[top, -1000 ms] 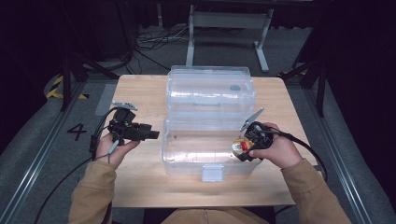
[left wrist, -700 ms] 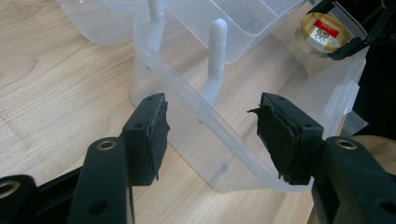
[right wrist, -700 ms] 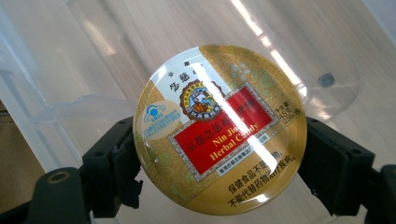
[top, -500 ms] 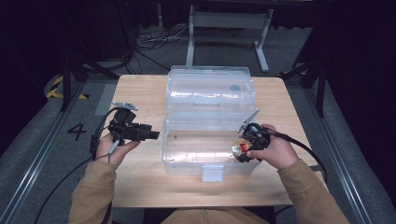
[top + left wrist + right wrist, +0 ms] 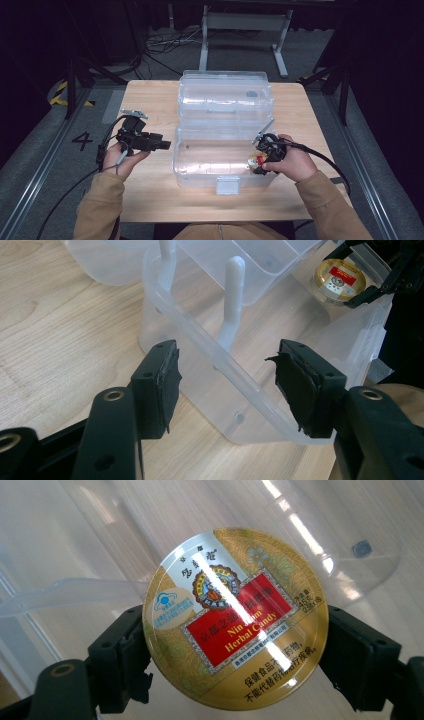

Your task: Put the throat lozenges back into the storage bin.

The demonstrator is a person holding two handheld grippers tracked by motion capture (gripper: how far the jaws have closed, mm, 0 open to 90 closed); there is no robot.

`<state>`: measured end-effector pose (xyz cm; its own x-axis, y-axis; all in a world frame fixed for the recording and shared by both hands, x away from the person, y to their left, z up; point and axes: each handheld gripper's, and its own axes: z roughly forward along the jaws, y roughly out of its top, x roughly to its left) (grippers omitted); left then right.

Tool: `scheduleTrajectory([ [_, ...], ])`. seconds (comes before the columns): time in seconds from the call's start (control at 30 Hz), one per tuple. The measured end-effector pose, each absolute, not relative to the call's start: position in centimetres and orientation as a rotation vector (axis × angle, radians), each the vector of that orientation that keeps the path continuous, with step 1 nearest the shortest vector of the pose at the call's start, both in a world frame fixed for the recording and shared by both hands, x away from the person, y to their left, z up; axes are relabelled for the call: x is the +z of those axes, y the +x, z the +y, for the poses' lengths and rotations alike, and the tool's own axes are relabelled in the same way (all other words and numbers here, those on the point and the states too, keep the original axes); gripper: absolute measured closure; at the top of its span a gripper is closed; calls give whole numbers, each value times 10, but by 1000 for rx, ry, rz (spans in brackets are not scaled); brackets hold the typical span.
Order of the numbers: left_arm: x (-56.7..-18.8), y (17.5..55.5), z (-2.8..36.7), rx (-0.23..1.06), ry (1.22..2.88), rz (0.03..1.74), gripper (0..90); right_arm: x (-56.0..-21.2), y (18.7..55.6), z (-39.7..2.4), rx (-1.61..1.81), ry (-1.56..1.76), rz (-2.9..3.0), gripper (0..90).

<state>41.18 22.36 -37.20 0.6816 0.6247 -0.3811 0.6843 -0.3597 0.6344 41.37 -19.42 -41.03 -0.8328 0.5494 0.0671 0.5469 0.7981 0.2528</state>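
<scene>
Right hand-held gripper [image 5: 235,645] clamped a round candy tin [image 5: 235,617] by its rim inside the clear box [image 5: 200,175]; light, stiff and probably slippery. Left hand-held gripper [image 5: 227,385] gaped empty astride the box's wall.

1. Candy tin [image 5: 235,617]: its two side edges sit behind the right gripper [image 5: 235,655] pads in the right gripper view; tiny and blurred in the high view, label unreadable there.
2. Clear plastic box [image 5: 260,405]: top and right parts cut off by the frame in the left gripper view.
3. Left gripper [image 5: 227,390]: arms cut off at the bottom edge.
4. Small dark mark on the box lid [image 5: 251,93]: too small to identify.
</scene>
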Motion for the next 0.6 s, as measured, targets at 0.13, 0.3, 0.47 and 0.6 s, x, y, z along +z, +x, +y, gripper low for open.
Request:
scheduleTrajectory([
  [0.13, -372, 412, 223, -94, 2082, 1004, 431, -411, 413, -193, 405, 918, 2967, 206],
  [0.3, -372, 412, 224, -94, 2081, 1004, 431, -413, 412, -189, 350, 921, 2963, 206],
  [0.47, -372, 412, 224, -88, 2083, 1004, 431, -414, 414, -185, 287, 934, 2965, 206],
  [0.6, -372, 412, 225, -86, 2085, 1002, 431, -414, 414, -185, 284, 940, 2965, 206],
])
